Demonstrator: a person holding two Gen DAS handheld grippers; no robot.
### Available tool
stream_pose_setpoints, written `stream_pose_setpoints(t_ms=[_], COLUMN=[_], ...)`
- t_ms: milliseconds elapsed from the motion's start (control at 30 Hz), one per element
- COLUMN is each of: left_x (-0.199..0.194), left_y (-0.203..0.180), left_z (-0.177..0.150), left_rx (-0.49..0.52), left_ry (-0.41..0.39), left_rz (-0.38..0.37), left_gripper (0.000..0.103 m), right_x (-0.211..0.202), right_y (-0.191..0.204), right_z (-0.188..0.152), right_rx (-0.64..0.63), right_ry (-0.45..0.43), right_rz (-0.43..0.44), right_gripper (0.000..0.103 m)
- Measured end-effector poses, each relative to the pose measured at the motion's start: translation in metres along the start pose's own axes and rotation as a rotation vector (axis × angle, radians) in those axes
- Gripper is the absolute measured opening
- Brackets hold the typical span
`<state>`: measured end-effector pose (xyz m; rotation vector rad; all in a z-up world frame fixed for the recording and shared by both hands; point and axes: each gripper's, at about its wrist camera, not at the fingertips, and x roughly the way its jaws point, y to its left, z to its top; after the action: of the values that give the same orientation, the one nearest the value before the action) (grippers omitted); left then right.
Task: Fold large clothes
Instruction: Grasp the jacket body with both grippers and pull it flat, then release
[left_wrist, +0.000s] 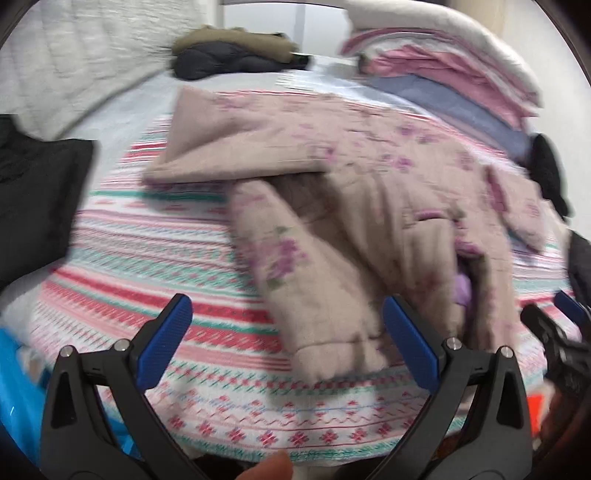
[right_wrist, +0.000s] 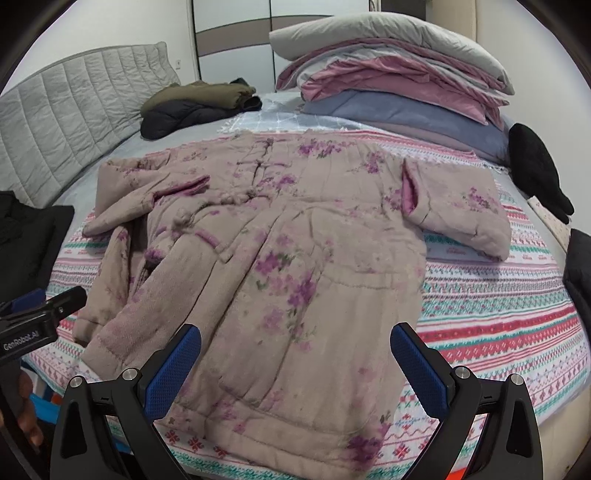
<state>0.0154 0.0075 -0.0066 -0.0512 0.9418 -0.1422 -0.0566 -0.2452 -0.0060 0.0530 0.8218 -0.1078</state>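
Here, a padded floral jacket (right_wrist: 273, 258) is laid flat, front up, on the patterned blanket (right_wrist: 498, 314) of a bed, sleeves spread. The right gripper (right_wrist: 295, 363) is held above its hem, jaws wide, empty. The left gripper (left_wrist: 288, 341) is held near one sleeve, jaws wide, empty.

One padded floral jacket (right_wrist: 280, 258) lay on one patterned blanket (right_wrist: 498, 314), with two sleeves visible. Two grippers were in view, the left (left_wrist: 288, 347) and the right (right_wrist: 295, 365), each with two blue-padded fingers. One stack of folded bedding (right_wrist: 399, 88) and one heap of dark coats (right_wrist: 192, 103) sat behind.
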Motion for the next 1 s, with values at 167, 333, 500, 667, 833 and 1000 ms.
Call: stream_pose_setpoints(t_ms=[167,333,500,667,833,1000], left_x=[0.008,0.036,0.08,0.084,0.1,0.091], left_y=[0.026,0.046,0.048,0.037,0.017,-0.003], left_z=[0.026,0.03,0.007,-0.003,-0.019,-0.022], left_rx=[-0.031,-0.106,-0.174,-0.188,-0.175,-0.102], left_ry=[0.047,0.11,0.255,0.29,0.369,0.339], left_rz=[-0.092,-0.165,-0.291,-0.389,-0.414,-0.357], left_gripper=[0.102,0.102,0.089,0.083,0.083,0.061], right_x=[-0.007,0.018,0.047,0.087,0.094,0.096], right_y=[-0.03,-0.075,-0.119,-0.138,-0.126,-0.104], right_z=[0.009,0.008,-0.011,-0.043,-0.049,-0.048], right_rx=[0.025,0.137,0.298,0.414,0.357,0.351], right_ry=[-0.085,0.024,0.128,0.28,0.302,0.31], right_rz=[-0.017,0.039,0.072,0.182,0.202,0.323], right_gripper=[0.103,0.103,0.103,0.101,0.101,0.099])
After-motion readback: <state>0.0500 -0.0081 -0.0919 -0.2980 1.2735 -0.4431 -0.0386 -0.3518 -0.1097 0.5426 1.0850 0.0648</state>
